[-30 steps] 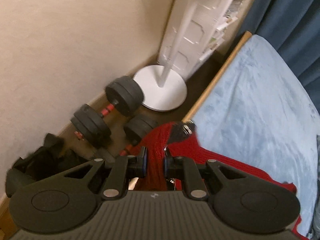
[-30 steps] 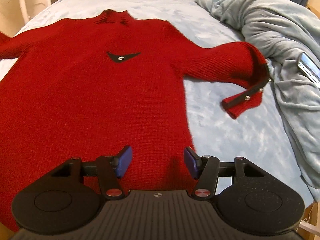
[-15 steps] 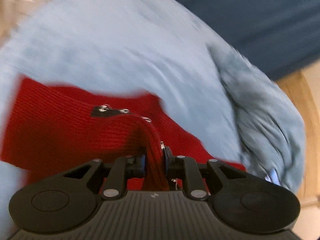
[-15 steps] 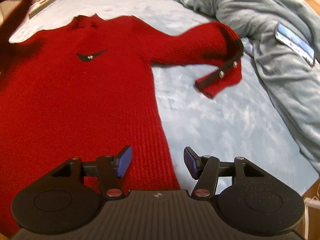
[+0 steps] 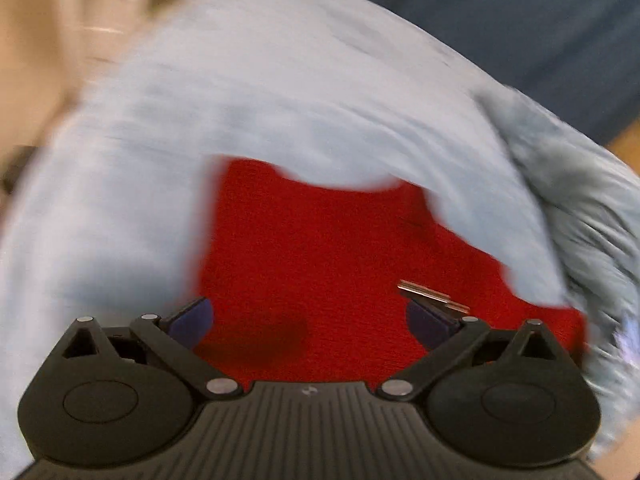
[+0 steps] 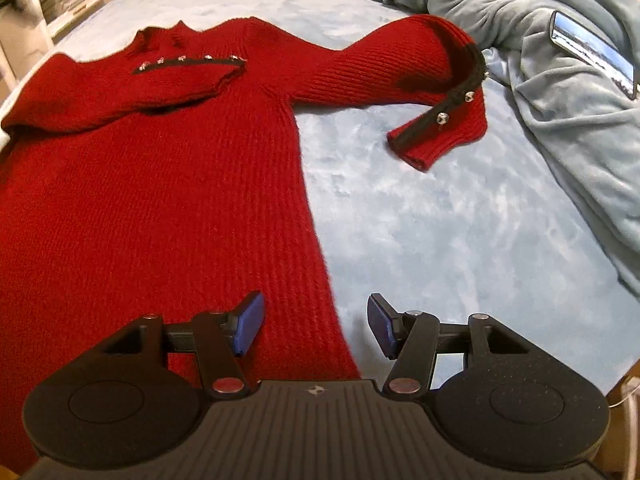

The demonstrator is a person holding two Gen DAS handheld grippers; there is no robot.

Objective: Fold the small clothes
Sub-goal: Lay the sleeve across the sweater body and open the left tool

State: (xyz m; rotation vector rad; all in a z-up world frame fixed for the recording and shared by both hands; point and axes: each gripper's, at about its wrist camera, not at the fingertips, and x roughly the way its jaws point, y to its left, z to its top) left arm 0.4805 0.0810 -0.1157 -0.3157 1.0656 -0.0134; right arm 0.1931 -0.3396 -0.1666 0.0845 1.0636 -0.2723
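Note:
A red knitted sweater (image 6: pixel 160 200) lies flat on the light blue bed cover (image 6: pixel 440 220). Its left sleeve (image 6: pixel 120 92) is folded across the chest, with a black cuff strip with silver studs on top. Its right sleeve (image 6: pixel 392 76) stretches out to the right, cuff bent back. My right gripper (image 6: pixel 316 328) is open and empty above the sweater's lower right edge. My left gripper (image 5: pixel 308 320) is open and empty just above the red sweater (image 5: pixel 320 260); that view is blurred.
A bunched grey-blue blanket (image 6: pixel 540 80) lies at the right with a phone (image 6: pixel 592 54) on it. White shelves (image 6: pixel 48 4) stand beyond the bed's far left corner. A dark blue curtain (image 5: pixel 520 20) hangs behind the bed.
My left gripper carried the left sleeve over the chest, opened and let it go. My right gripper drifted right along the sweater's edge, still open.

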